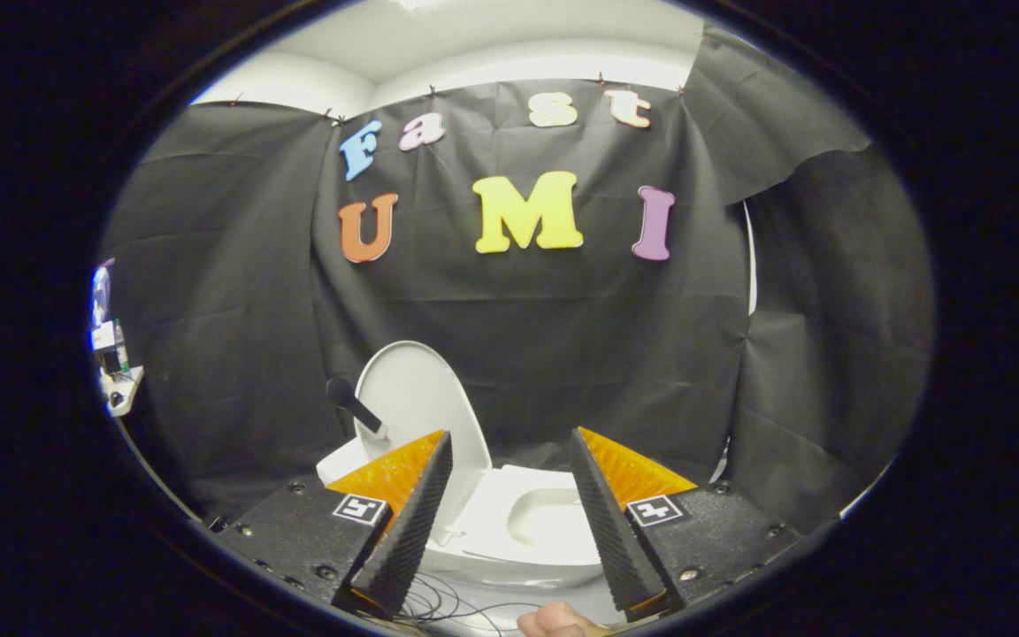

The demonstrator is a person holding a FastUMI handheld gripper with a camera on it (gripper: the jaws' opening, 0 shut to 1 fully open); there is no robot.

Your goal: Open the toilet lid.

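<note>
A small white toilet [492, 540] stands on the floor against the black cloth wall, seen between and beyond my fingers. Its white lid [417, 407] stands raised, leaning back and to the left, and the seat ring and bowl [554, 518] lie exposed. A black handle [352, 402] sticks out beside the lid's left edge. My gripper [509, 522] is open, its orange and black fingers [408, 522] spread wide with nothing between them, held short of the toilet.
Thin black cables [439, 606] lie on the floor just below the fingers. Part of a person's hand [554, 619] shows under the gripper. A cluttered shelf or table edge [116, 372] stands far off to the left.
</note>
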